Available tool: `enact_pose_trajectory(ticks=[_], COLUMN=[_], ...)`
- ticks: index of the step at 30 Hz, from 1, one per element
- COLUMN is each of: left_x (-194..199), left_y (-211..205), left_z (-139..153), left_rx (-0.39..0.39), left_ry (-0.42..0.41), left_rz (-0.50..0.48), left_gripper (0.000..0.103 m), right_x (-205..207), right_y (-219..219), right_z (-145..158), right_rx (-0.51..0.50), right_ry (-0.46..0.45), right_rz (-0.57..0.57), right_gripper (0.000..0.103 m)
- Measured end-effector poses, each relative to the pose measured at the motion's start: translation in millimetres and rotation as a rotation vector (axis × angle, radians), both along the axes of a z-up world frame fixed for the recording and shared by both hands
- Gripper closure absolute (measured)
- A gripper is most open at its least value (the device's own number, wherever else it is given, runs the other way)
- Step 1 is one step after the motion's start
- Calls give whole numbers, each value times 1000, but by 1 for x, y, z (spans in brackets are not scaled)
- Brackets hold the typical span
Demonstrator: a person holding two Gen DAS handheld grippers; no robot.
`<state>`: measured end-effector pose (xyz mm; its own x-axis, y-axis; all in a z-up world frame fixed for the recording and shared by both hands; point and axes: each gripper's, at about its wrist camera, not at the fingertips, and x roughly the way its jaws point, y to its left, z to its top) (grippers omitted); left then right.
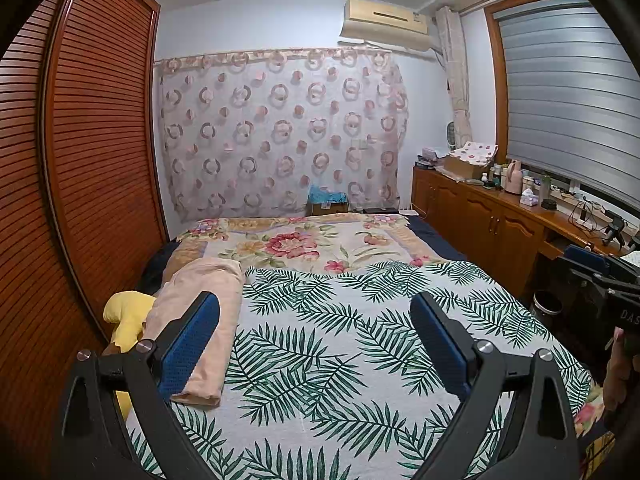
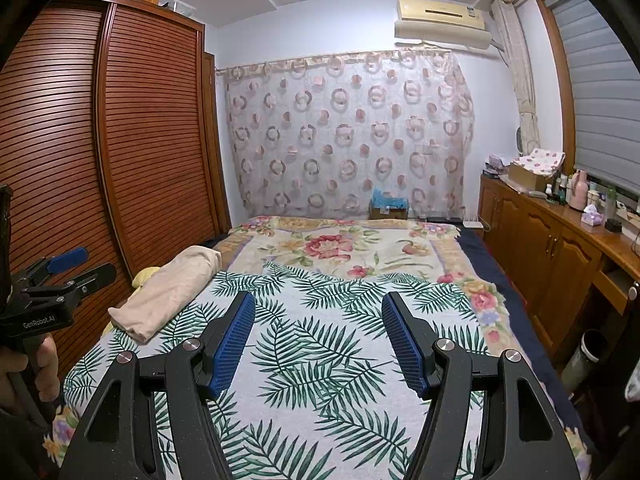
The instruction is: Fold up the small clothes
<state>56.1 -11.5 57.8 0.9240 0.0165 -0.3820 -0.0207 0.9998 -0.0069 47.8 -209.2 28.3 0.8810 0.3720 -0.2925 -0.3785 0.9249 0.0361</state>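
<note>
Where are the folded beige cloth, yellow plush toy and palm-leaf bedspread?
folded beige cloth (image 2: pixel 168 292): right wrist view, middle of top surface.
yellow plush toy (image 1: pixel 128 312): left wrist view, upper body.
palm-leaf bedspread (image 1: pixel 320 352): left wrist view, bare centre.

Left gripper (image 1: pixel 316 344): matte black plastic arms in a forked Y shape, triangular cut-outs near the base, round silver screws at the joints. Fingers (image 1: pixel 188 346) carry blue textured rubber pads, dotted grid pattern. Right gripper (image 2: pixel 318 344): same build, black arms, silver screws, blue ribbed pads (image 2: pixel 236 346). Lower left of the right wrist view: the left gripper's black body with white "GenRobot.AI" lettering, a hand (image 2: pixel 30 372) round its handle. Right edge of the left wrist view: black housing, partial lettering "DAS".
</note>
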Motion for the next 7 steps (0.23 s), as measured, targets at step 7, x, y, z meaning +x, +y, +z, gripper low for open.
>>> enact_pose_trajectory(ticks=[7], left_x=[-2], left_y=[-2], left_z=[2], left_rx=[1], left_ry=[-1], left_rz=[0], left_gripper=[6], right_x=[0], right_y=[-1], right_z=[0], right_rx=[0], right_ry=[0], right_rz=[0], right_gripper=[35])
